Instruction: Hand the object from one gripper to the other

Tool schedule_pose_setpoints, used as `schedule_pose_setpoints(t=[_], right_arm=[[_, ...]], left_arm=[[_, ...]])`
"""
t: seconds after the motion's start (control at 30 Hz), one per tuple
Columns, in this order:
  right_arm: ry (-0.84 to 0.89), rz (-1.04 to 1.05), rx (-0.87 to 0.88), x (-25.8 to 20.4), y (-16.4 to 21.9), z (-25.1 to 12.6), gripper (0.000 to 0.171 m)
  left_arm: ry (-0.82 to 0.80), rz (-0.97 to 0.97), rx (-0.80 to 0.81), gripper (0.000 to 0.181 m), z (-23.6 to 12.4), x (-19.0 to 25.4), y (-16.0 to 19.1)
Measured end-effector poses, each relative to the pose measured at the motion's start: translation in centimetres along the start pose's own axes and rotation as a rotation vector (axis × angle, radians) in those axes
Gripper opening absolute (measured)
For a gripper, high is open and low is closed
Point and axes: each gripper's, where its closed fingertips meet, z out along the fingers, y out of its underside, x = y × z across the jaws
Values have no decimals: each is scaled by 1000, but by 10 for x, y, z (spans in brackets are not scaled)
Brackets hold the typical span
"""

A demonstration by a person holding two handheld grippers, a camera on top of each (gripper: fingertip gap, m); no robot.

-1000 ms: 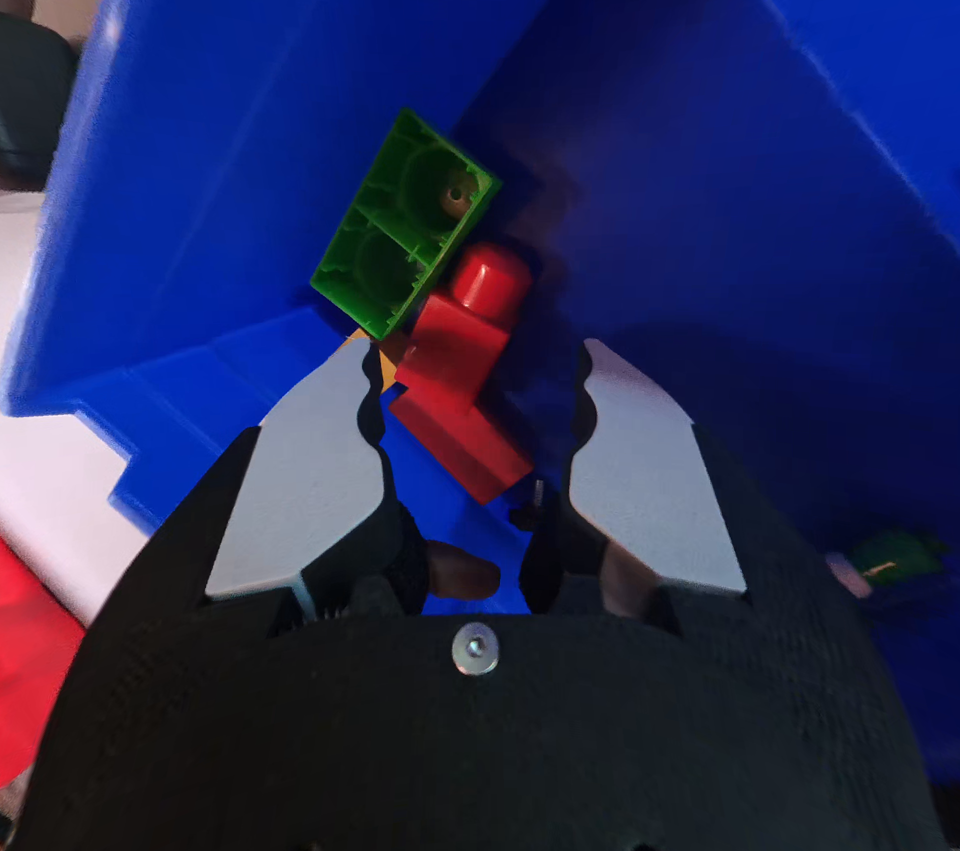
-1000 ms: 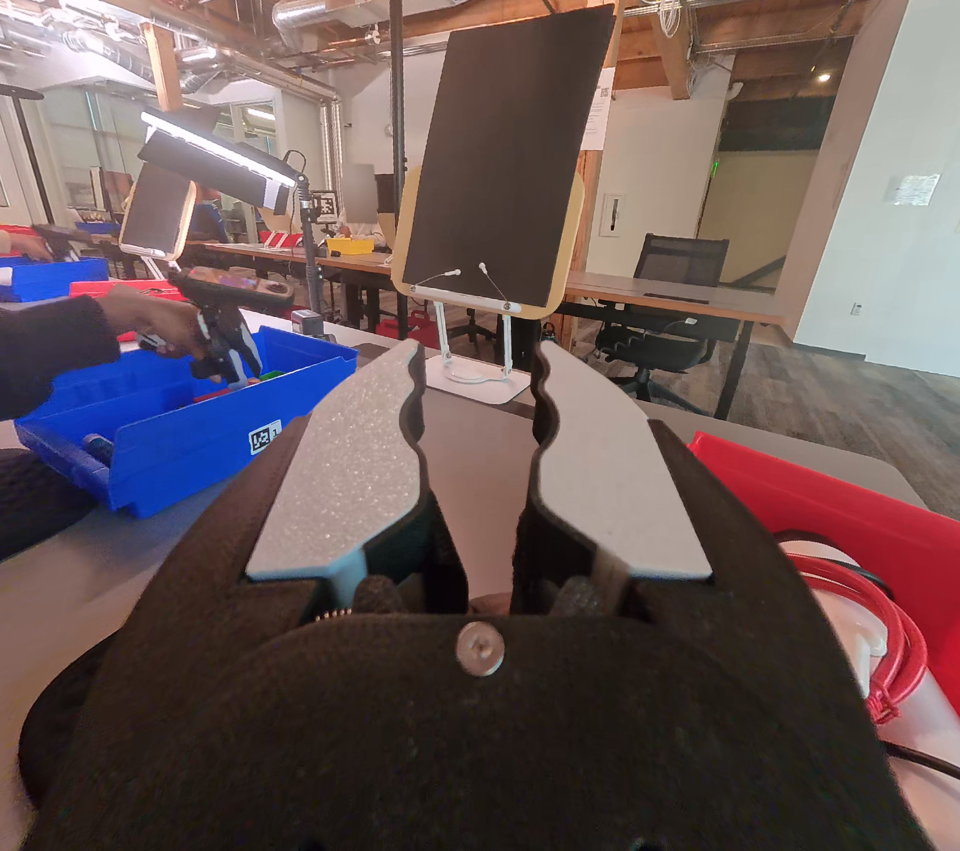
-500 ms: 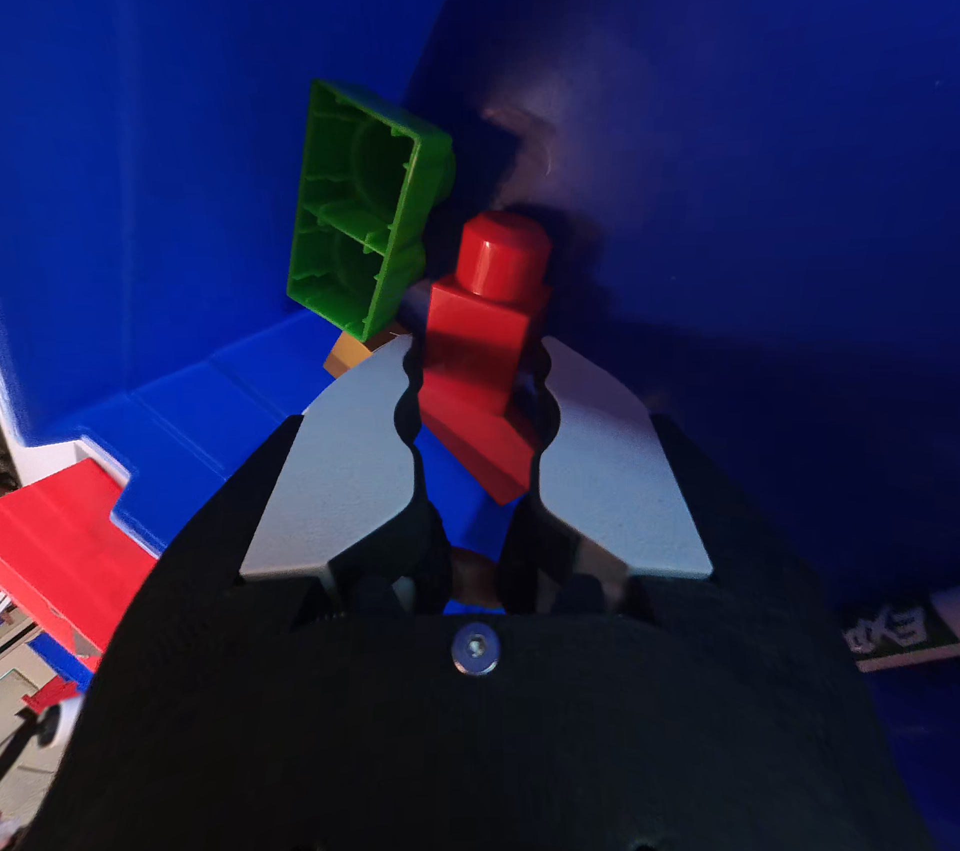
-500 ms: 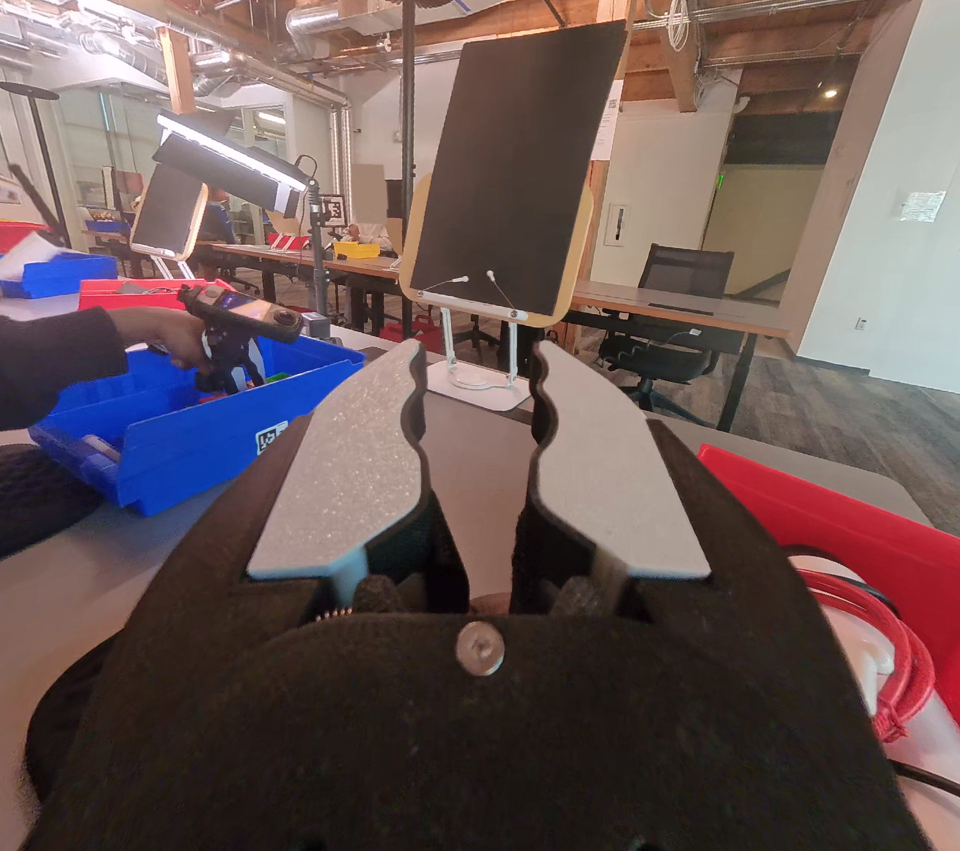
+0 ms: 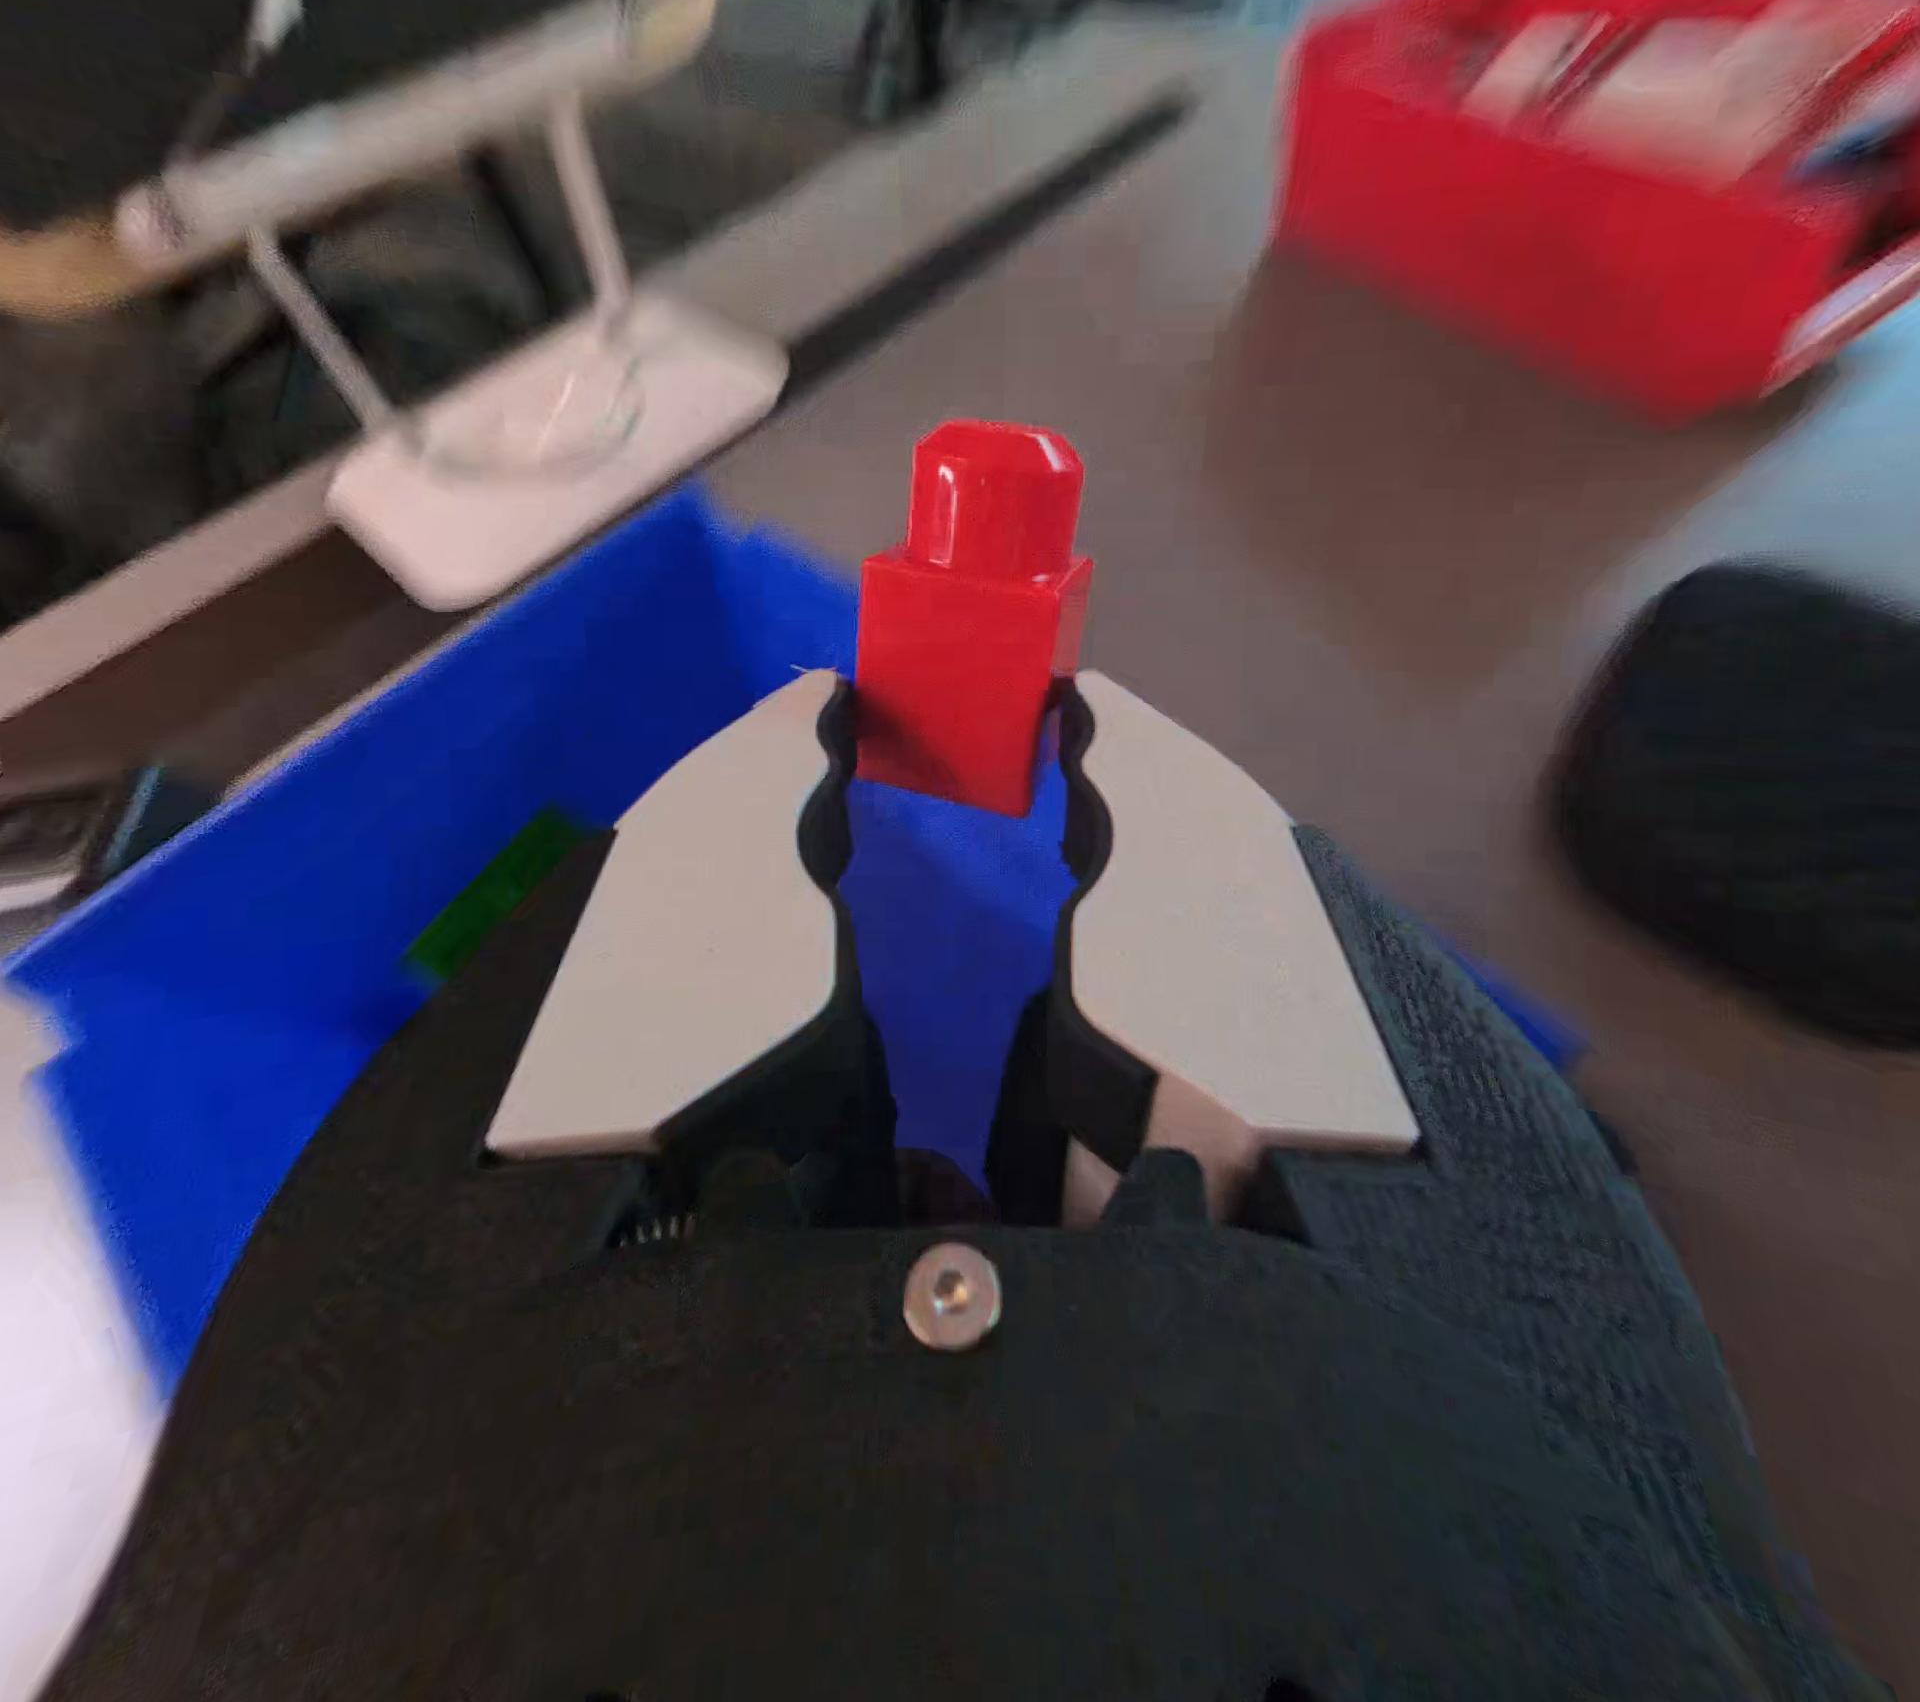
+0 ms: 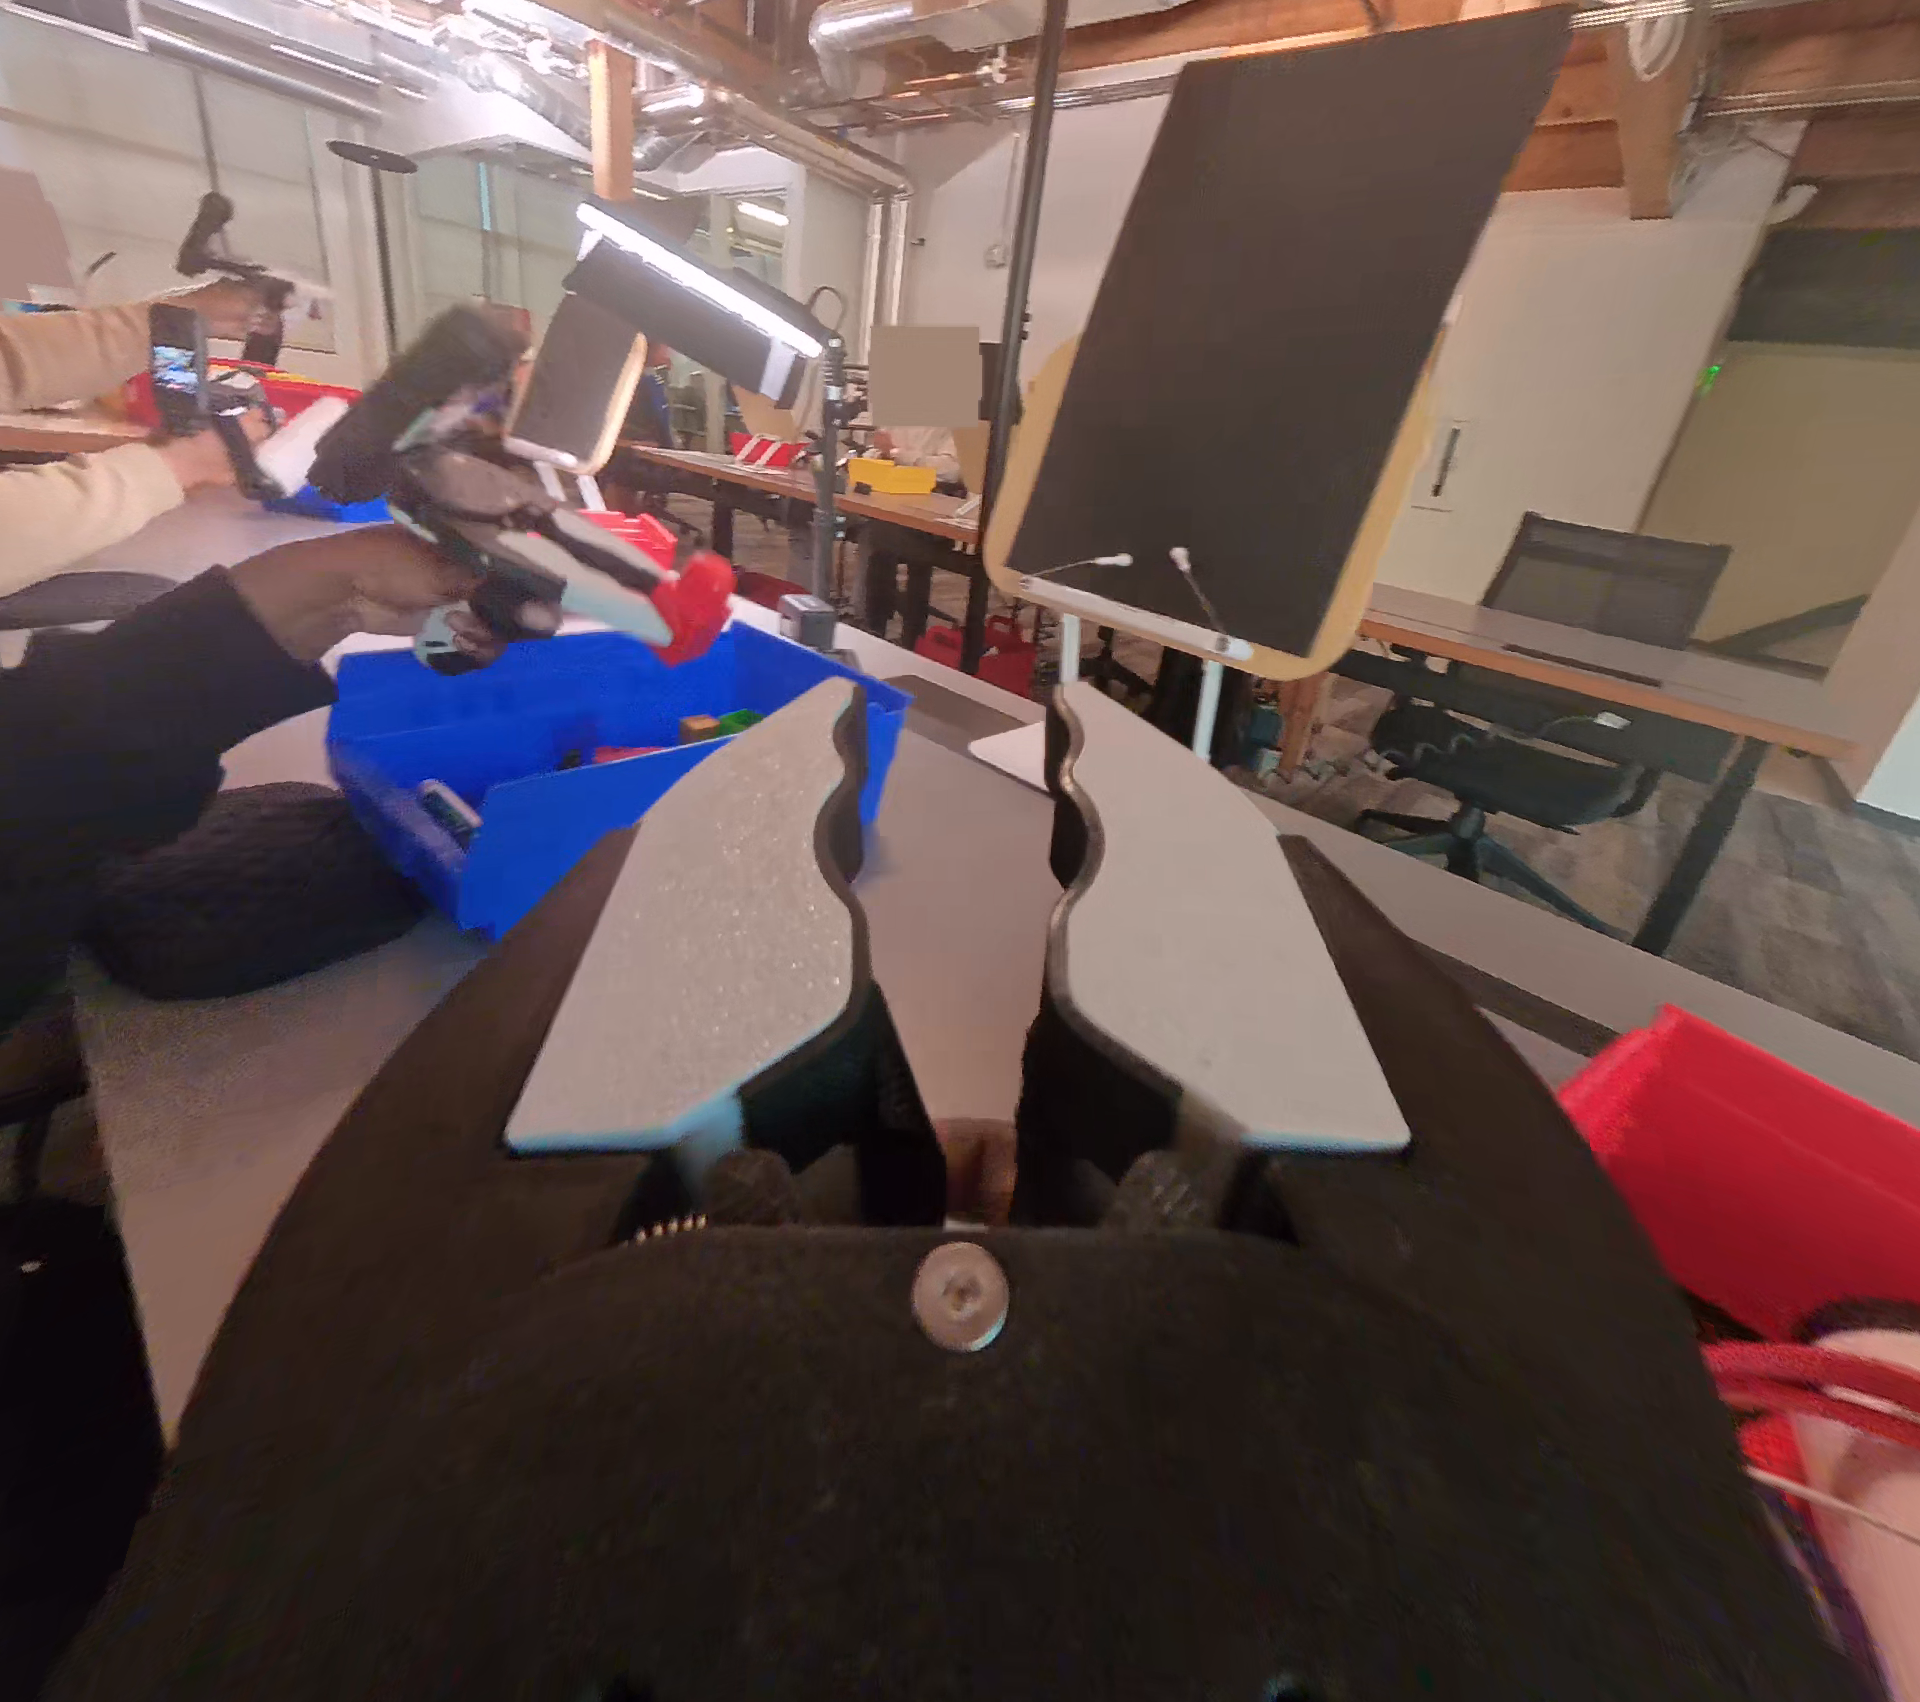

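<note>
My left gripper (image 5: 954, 696) is shut on a red toy brick (image 5: 971, 613) with a round stud on top. It holds the brick in the air above the blue bin (image 5: 312, 873). In the right wrist view the left gripper (image 6: 665, 613) shows at the left, above the blue bin (image 6: 582, 811), with the red brick (image 6: 698, 603) at its tip. My right gripper (image 6: 951, 712) is open and empty, a good way to the right of the left one, above the grey table (image 6: 966, 904).
A red bin (image 5: 1538, 239) stands at the right, also shown in the right wrist view (image 6: 1756, 1164). A dark tablet on a white stand (image 6: 1268, 364) is behind. A black cushion (image 5: 1756, 790) lies on the table. Other bricks lie in the blue bin. A person's sleeve (image 6: 114, 759) reaches in at left.
My left gripper closed on the red brick inside the blue bin and lifted it out above the bin. My right gripper opened a little wider and its view swung left.
</note>
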Motion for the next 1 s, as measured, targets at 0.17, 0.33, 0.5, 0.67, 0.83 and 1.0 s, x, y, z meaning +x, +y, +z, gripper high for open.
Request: schedule_pose_setpoints(t=[0.17,0.33,0.5,0.67,0.83,1.0], right_arm=[[-127,-24,34,-45,-10,16,54],[-280,13,231,-107,-43,27,68],[-339,189,427,-157,-65,36,62],[-377,197,412,-191,-55,46,60],[-356,172,432,-190,-55,45,45],[-344,141,457,-189,-58,42,35]], left_arm=[[326,-158,504,37,-58,95,-74],[658,-335,808,37,-104,163,-105],[831,-499,930,37,-112,205,-113],[855,-560,947,37,-98,231,-109],[911,-599,930,37,-98,245,-109],[927,-591,911,36,-95,257,-107]])
